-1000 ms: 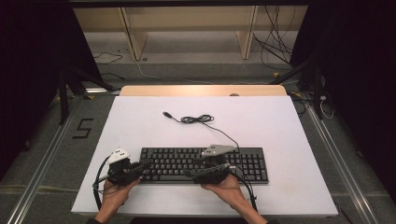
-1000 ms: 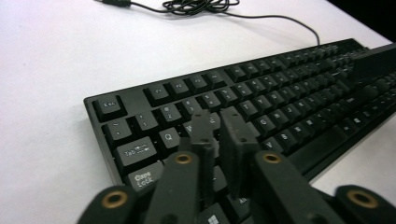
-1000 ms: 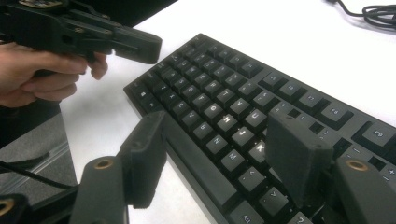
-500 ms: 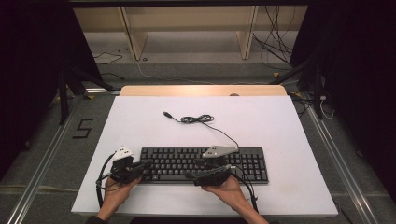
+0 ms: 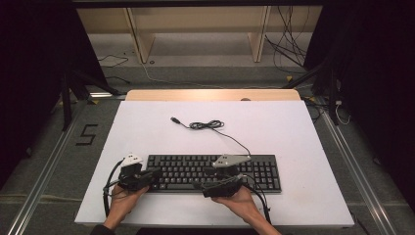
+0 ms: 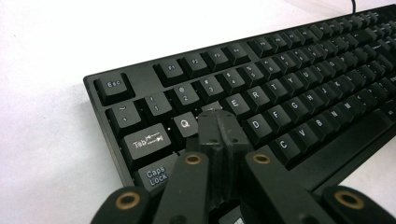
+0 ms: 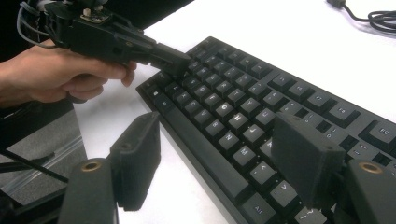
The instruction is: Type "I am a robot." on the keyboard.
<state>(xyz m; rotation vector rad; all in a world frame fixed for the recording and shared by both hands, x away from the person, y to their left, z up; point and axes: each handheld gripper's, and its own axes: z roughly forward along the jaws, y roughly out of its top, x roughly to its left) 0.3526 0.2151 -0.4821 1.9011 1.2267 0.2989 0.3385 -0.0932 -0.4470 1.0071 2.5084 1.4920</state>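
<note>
— So, where do we stand with the keyboard (image 5: 213,173)?

— We have it lying flat near the front edge of the white surface (image 5: 293,132), its cable (image 5: 210,125) running away to a loose coil farther back. Our left tool (image 6: 219,122) has its jaws pressed together into one blunt tip, and that tip sits down among the keys at the left end, just past the Q key (image 6: 185,123). We cannot tell from the left gripper view whether it presses one key or straddles two.

— And the right tool (image 7: 219,154)?

— Its jaws stand wide apart and have just been opening; nothing is clamped between them. They hang over the front edge, one pad (image 7: 137,156) off the board over the bare surface, the other above the lower key rows.

— What worries us from here?

— Mostly the left tip. It looks wider than a single keycap, so we judge that pushing down could catch a neighbouring key. If we lean at an angle, the tip could slide off the cap or pry it up.

— And the board itself?

— Nothing holds it, so a sideways shove from either tool could skate it across the smooth surface. If we close the right tool now, the inner pad may rake the bottom row, and the outer one may catch the front edge and tilt the board.

— The cable?

— Well apart from both tools; we see little risk there unless the keyboard gets dragged toward us.
</note>
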